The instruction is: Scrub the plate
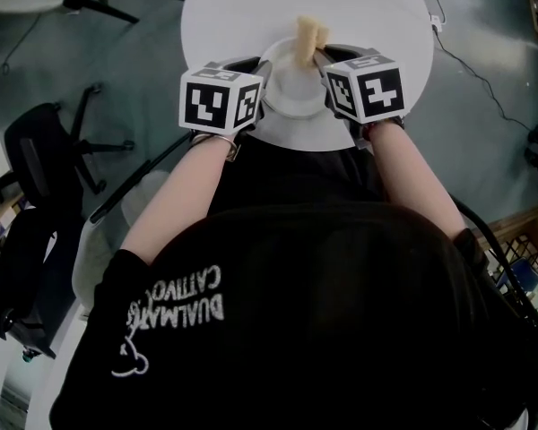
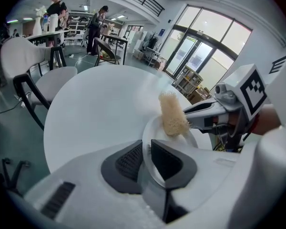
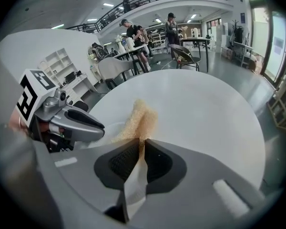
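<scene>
A white plate (image 1: 291, 92) lies near the front edge of the round white table (image 1: 233, 7). My left gripper (image 2: 146, 149) is shut on the plate's near rim (image 2: 155, 173), which runs between its dark pads. My right gripper (image 3: 142, 144) is shut on a beige sponge (image 3: 139, 118), which stands up from its jaws over the plate (image 3: 105, 130). In the left gripper view the sponge (image 2: 172, 114) rests on the far part of the plate, with the right gripper (image 2: 193, 116) behind it. The head view shows the sponge (image 1: 307, 38) at the plate's far edge between both marker cubes.
A black office chair (image 1: 45, 150) stands on the floor to the left, and a cable (image 1: 471, 65) runs across the floor to the right. White chairs (image 2: 45, 75) and other tables with people standing (image 3: 133, 35) lie beyond the round table.
</scene>
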The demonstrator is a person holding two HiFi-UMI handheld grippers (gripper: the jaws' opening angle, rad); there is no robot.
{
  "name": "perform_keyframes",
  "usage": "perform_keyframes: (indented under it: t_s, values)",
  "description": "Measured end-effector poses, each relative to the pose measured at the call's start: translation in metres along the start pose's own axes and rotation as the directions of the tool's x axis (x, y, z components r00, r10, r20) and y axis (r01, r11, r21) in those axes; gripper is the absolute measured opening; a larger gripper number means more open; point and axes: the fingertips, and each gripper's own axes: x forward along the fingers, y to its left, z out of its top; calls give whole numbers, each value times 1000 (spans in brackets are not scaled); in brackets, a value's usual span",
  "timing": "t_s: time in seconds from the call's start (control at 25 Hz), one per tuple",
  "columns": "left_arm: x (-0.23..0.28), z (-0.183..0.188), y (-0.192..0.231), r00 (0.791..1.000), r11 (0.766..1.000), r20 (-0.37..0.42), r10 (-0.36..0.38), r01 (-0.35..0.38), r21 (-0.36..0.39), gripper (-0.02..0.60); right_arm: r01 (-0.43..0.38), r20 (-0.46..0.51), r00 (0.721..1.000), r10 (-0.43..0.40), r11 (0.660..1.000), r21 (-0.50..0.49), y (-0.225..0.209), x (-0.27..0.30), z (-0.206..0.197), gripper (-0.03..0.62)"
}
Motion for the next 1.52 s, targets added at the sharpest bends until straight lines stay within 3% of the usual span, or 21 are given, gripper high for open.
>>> perform_keyframes:
  t_s: [0.56,1.52]
  values:
    - [-1,1,2,1000,1000,-4,-14,14,-7,54,79,5,997,-80,996,51,-18,-15,-14,41]
    - [0,0,-1,1000,1000,-18,-16,17,17,54,76,6,997,-78,987,143,-21,-34,-49,43]
